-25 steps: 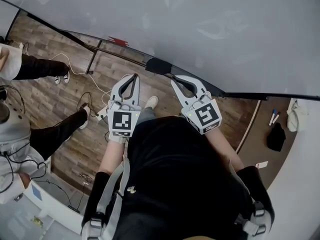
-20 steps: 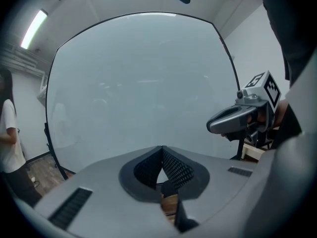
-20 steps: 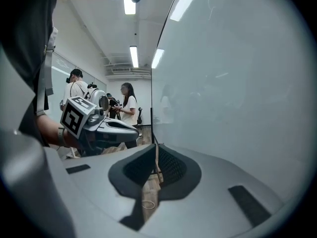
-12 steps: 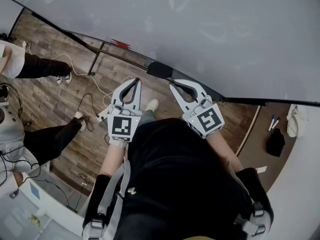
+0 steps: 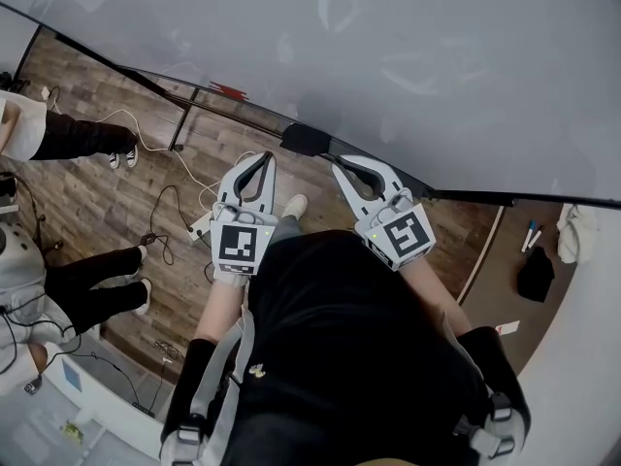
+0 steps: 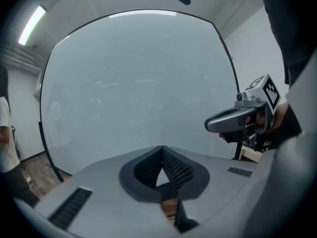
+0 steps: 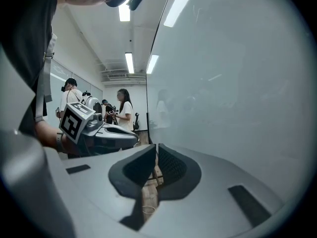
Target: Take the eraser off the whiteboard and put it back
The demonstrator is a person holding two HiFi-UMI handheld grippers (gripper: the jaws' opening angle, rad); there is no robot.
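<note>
A black eraser (image 5: 307,140) sits on the lower edge of the big whiteboard (image 5: 417,56). My left gripper (image 5: 257,157) is shut and empty, its tips a little below and left of the eraser. My right gripper (image 5: 342,162) is also shut and empty, its tips just below and right of the eraser, not touching it. In the left gripper view the closed jaws of the left gripper (image 6: 162,149) face the bare whiteboard (image 6: 138,83), with the right gripper (image 6: 237,120) alongside. In the right gripper view the right gripper (image 7: 155,147) runs along the whiteboard (image 7: 237,83); the eraser is hidden there.
The whiteboard's stand leg (image 5: 180,126) and white cables (image 5: 165,153) lie on the wooden floor. Bystanders' legs (image 5: 82,136) are at the left. Markers (image 5: 531,231) and a black cloth (image 5: 535,265) rest on a surface at the right. More people (image 7: 120,108) stand in the room.
Both grippers stay almost where they were, shut. The bystander's legs at the lower left have stepped further left across the floor.
</note>
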